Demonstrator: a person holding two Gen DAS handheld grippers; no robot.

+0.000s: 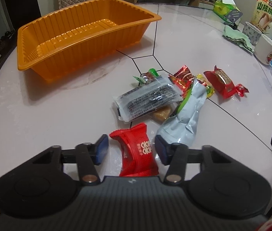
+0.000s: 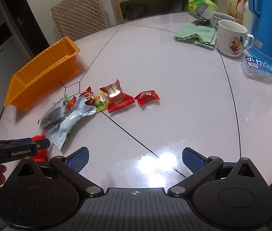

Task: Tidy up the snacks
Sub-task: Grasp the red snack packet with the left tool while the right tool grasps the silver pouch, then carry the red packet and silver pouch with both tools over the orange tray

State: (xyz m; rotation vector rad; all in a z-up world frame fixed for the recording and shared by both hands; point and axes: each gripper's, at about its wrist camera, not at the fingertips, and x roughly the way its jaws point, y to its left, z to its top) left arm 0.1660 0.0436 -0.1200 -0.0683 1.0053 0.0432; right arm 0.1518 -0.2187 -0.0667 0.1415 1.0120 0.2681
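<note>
Right at the lens, the left tool (image 1: 131, 149) straddles a red snack packet (image 1: 136, 151), blue pads either side with gaps showing, so released, not yet clamped. Over on the other side, the right tool (image 2: 135, 158) hangs spread wide above bare tabletop (image 2: 155, 67), gripping nothing. Beyond the red packet lies the pile: a clear-wrapped dark snack (image 1: 147, 98), a pale grey pouch (image 1: 185, 113), small red and yellow sweets, and a red wrapped candy (image 1: 224, 83) off to the side. Further out sits the orange tray (image 1: 82, 32), and it looks empty, so by my reading sorting has barely begun, everything left to move. Glossy pale round tabletop with thin dark lines; mugs (image 2: 230, 38), a green cloth (image 2: 195, 33) and a quilted chair (image 2: 80, 11) behind.
</note>
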